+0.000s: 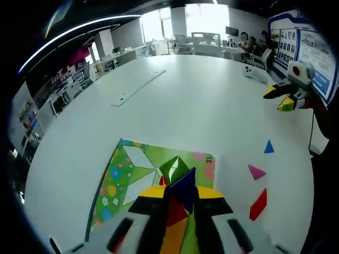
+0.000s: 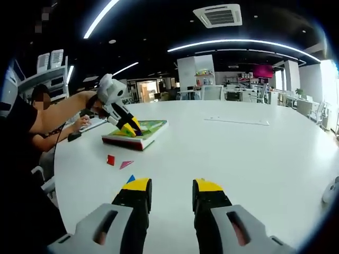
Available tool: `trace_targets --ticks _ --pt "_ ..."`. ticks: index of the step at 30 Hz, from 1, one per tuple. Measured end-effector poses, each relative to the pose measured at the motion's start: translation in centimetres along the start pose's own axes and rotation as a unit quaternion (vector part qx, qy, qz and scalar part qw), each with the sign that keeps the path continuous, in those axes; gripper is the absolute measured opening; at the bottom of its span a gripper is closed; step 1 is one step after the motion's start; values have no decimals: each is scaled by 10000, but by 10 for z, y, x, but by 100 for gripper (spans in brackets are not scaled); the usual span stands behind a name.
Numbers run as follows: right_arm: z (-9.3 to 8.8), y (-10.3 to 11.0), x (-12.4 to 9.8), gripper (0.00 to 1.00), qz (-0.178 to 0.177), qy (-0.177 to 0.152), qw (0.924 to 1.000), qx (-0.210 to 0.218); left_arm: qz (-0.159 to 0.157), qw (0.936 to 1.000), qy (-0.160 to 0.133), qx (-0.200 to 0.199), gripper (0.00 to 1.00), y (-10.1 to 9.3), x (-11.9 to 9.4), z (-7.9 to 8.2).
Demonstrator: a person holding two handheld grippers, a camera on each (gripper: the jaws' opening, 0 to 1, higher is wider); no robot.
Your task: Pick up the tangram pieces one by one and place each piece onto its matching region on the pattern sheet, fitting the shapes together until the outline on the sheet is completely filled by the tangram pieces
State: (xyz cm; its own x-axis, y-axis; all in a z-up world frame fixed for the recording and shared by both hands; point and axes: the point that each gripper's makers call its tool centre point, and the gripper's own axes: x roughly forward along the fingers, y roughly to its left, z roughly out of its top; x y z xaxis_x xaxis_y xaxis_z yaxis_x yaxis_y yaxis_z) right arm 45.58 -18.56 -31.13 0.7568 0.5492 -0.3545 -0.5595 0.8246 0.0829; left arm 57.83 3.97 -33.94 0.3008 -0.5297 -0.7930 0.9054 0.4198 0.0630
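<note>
My left hand-held gripper (image 1: 179,197) is clamped on a dark blue piece (image 1: 186,186), held on edge right over the sheet (image 1: 119,174), so that hand is obviously the one doing the placing. The green piece (image 1: 174,167) already sits on the sheet just past the blue one, and there's a red piece (image 1: 176,211) and an orange piece (image 1: 175,238) under my jaws. White unfilled shapes lie to the left of the green piece, so I'd guess the blue one has to go down flat next to green; can't tell yet which outline it matches. Its long edge runs roughly away from me along the jaws, so it'll probably need a tip-over and a bit of twist before it seats. Off the sheet's right side, loose on the tabletop (image 1: 201,100), are a small blue triangle (image 1: 269,147), a pink triangle (image 1: 256,171) and a red parallelogram (image 1: 258,204), well apart from the sheet. My right hand-held gripper (image 2: 172,193) is holding nothing, jaws parted, hanging above the tabletop far from the sheet, with those loose pieces between it and the sheet. So right is nearer the spares, left is nearer the puzzle.
</note>
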Motion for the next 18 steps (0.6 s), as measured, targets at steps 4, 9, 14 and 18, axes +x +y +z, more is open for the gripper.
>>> trace_targets --ticks 4,9,14,18 --pt "5 4 1 32 2 -36 10000 -44 -145 9998 -41 90 21 -3 -2 -2" --pt "2 11 2 32 34 -13 10000 -30 -280 9993 14 228 21 -4 -2 -2" --pt "5 11 0 32 7 -18 10000 -59 -175 9991 96 369 37 9 -2 0" --pt "8 10 -1 32 -16 -55 10000 -66 -255 9986 89 444 37 10 0 0"
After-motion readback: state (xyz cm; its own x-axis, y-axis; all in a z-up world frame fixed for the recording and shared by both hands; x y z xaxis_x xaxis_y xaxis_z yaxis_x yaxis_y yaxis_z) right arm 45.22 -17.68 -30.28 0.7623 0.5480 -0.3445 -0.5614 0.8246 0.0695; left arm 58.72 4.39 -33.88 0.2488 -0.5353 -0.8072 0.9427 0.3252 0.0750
